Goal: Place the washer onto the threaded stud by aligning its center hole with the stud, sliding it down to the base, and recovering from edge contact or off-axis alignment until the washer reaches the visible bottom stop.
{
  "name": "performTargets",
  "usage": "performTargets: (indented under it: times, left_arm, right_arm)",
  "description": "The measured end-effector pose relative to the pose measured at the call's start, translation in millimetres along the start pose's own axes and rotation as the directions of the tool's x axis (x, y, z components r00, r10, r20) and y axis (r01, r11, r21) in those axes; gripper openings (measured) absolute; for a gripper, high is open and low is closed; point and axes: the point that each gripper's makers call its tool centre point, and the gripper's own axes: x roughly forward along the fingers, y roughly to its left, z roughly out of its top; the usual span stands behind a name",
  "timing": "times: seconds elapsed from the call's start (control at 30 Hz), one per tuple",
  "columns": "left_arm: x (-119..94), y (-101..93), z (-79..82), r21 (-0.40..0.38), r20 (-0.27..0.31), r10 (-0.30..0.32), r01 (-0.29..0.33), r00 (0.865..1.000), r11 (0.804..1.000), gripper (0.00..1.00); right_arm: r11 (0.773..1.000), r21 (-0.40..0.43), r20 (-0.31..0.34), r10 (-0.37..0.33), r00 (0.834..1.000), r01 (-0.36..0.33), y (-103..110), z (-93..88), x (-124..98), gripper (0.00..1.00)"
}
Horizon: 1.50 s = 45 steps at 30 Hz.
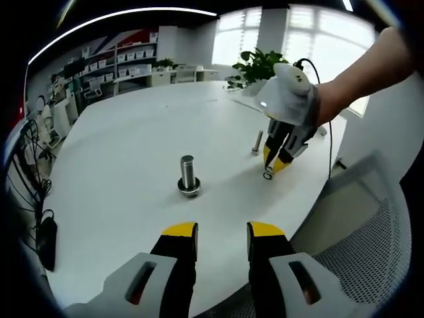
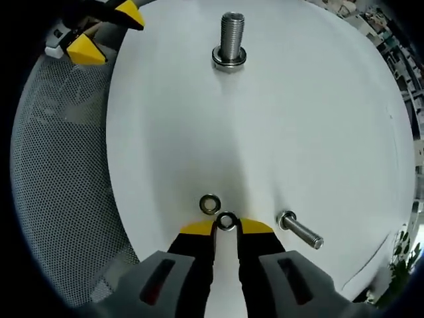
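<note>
My right gripper (image 2: 226, 228) is down at the counter (image 2: 318, 119), its yellow tips set close against either side of a washer (image 2: 226, 221) that lies flat between them. I judge it clamped on the washer's rim, or very nearly so; no gap shows at either tip. A second washer (image 2: 210, 203) lies just beyond and slightly left of the tips, apart from the first. To the right of the tips a loose bolt (image 2: 299, 231) lies on its side. Far ahead, well apart from my tips, the threaded stud (image 2: 230, 36) stands upright with a washer or collar already seated at its foot.

My left gripper (image 1: 222, 238) hangs above the near counter edge, jaws apart and empty, with the stud (image 1: 187, 173) straight ahead of it.

Count: two loose washers, one upright stud, one loose bolt, two grippers.

Handling, as a judgement: the washer is a thin, rigid steel ring, light and smooth, lying flush on a slick surface. It will likely skid or flip if pinched unevenly. The hold belongs on opposite points of the outer rim, keeping the centre hole clear for the stud and the ring level.
</note>
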Motion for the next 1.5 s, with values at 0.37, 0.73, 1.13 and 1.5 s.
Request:
performTargets:
  times: [0.37, 0.73, 1.13, 1.5]
  left_arm:
    - [-1.0, 0.8, 0.4, -0.006, 0.005, 0.006, -0.006, 1.000, 1.000, 0.28]
    - [-1.2, -0.7, 0.2, -0.001, 0.000, 0.004, -0.004, 1.000, 1.000, 0.28]
    - [-0.9, 0.5, 0.2, -0.001, 0.000, 0.004, -0.004, 1.000, 1.000, 0.28]
    - [-1.1, 0.1, -0.2, -0.004, 0.001, 0.002, -0.002, 1.000, 1.000, 0.28]
  right_arm:
    - [0.991, 0.131, 0.176, -0.001, 0.984, -0.023, -1.4, 0.4, -1.4, 0.14]
    - [0.986, 0.162, 0.214, 0.004, 0.977, -0.039, -1.8, -1.9, -6.5, 0.13]
    - [0.962, 0.267, 0.285, -0.014, 0.958, -0.065, -22.7, -7.5, -27.5, 0.14]
    - [0.966, 0.257, 0.299, -0.043, 0.953, -0.037, -32.7, -6.4, -44.0, 0.14]
